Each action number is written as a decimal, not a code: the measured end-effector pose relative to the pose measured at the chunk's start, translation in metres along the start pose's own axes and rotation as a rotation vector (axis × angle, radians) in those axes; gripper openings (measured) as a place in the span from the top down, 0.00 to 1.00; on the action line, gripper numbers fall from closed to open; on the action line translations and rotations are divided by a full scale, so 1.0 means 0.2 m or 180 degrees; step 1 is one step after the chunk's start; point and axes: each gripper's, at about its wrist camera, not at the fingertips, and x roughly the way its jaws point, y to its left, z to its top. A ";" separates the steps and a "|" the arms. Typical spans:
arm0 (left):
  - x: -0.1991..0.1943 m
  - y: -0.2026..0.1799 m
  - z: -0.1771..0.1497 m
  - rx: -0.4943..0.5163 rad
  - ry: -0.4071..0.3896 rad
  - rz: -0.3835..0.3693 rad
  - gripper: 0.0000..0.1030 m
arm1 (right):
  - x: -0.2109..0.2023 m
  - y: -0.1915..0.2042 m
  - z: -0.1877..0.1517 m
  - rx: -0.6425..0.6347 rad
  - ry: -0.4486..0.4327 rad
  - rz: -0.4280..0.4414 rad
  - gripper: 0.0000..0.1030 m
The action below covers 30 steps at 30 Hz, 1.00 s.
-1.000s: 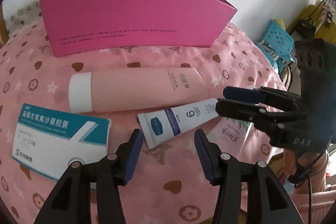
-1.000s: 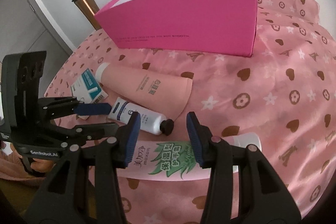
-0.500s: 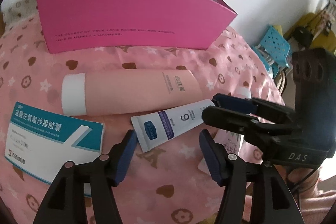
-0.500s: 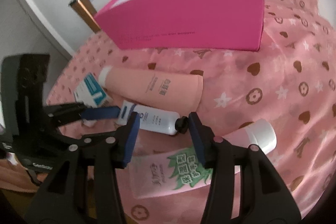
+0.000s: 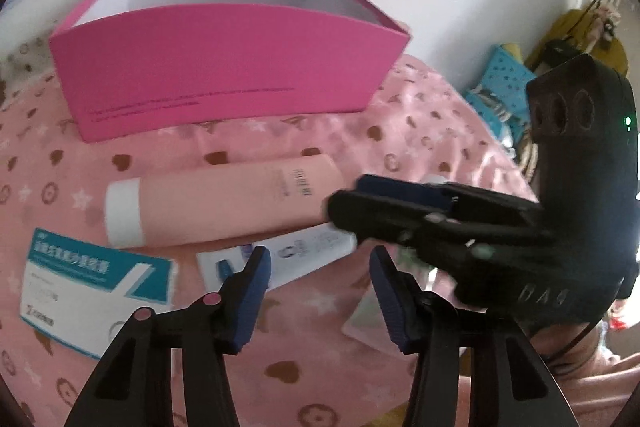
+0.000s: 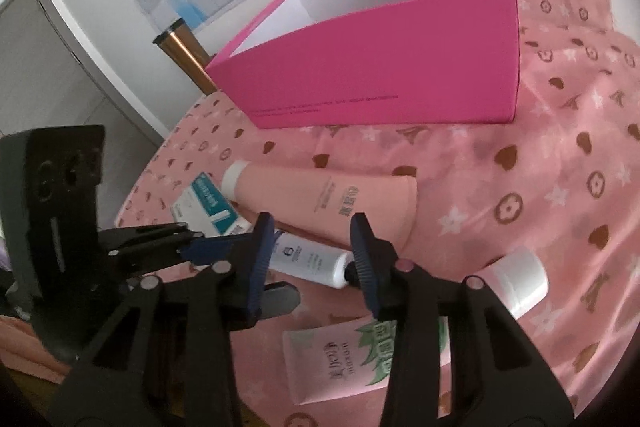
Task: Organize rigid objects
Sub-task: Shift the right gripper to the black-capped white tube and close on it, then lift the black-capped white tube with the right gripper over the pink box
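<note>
Left gripper [image 5: 316, 287]: jaws just closing, parted, nothing pinched, above the crimped end of the white tube [image 5: 280, 259].
White tube: long axis runs crosswise between both grippers, on the pink cloth [image 5: 168, 143].
Right gripper [image 6: 314, 259]: just closing too, parted, straddling the black cap end; likely nearer.
Materials: smooth plastic tubes; stiff magenta box [image 5: 224, 67] open behind.

Magenta box [image 5: 224, 67], heart-patterned pink cloth [image 5: 280, 359]
</note>
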 end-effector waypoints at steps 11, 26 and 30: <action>-0.05 0.19 -0.08 -0.0109 0.0091 0.0079 0.42 | 0.06 0.03 -0.03 -0.0305 0.0420 -0.0254 0.59; 0.06 0.07 -0.04 0.0120 0.0160 0.0063 0.35 | 0.01 -0.01 -0.01 -0.0045 0.0190 0.0189 0.54; 0.06 0.08 -0.03 0.0080 0.0123 -0.0004 0.35 | -0.01 -0.04 0.00 0.0087 0.0088 0.0311 0.70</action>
